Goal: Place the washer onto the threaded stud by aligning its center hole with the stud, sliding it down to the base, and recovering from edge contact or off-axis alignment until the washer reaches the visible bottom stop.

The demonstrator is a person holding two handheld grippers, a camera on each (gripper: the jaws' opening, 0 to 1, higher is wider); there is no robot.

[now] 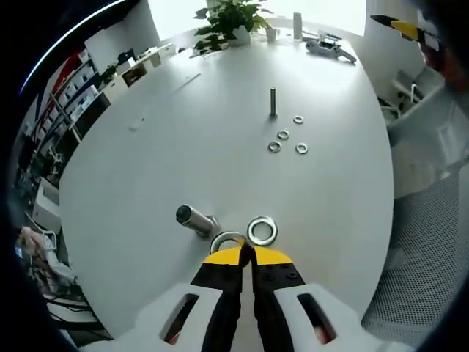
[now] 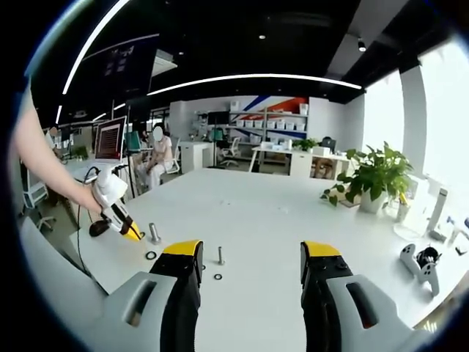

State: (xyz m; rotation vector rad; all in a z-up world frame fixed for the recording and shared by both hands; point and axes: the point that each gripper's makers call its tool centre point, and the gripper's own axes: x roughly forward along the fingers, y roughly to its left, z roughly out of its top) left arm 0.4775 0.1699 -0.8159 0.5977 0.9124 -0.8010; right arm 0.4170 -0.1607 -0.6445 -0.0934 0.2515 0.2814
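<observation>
While my left gripper (image 1: 246,254) pinches a washer (image 1: 226,240), jaws pressed together.
My right gripper (image 2: 251,253) hangs spread wide, holding nothing; I read no writing.

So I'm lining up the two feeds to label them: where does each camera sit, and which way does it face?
Left gripper view: rides the left gripper, looking down at the white table; its shut jaws touch a washer beside a short stud, with a thin stud farther off.
Right gripper view: rides the right gripper, held level and open, facing across the table into the office; the person's arm shows.
Shared: the left gripper, short stud, thin stud.
</observation>
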